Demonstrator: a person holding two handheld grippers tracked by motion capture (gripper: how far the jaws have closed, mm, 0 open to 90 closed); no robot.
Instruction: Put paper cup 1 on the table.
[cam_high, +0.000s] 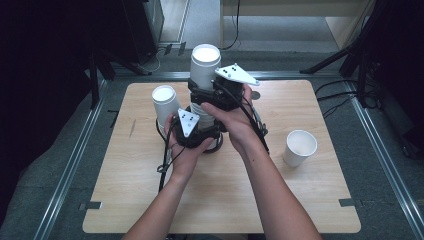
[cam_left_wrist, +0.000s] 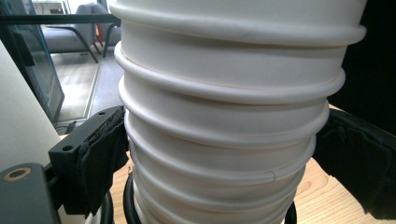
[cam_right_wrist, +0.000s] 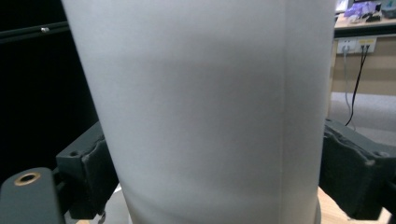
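Separating the top cup (cam_high: 205, 61) from the stack (cam_left_wrist: 224, 140): left gripper (cam_high: 192, 129) clamps the stack, right gripper (cam_high: 215, 95) clasps that cup. Next, a straight upward pull seems needed

table (cam_high: 150, 210): light wood, rounded corners, on grey floor (cam_high: 75, 150) | stack of cups (cam_high: 205, 75): upright near far edge, centre | cup (cam_high: 165, 102): upright, just left of stack | single cup (cam_high: 299, 147): upright, mouth up, near right edge

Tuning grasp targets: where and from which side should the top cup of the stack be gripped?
Grip the top cup on its smooth side wall, above the ribbed rims of the stack, level from the person's side. It stands upright, and the right gripper already brackets that wall this way.
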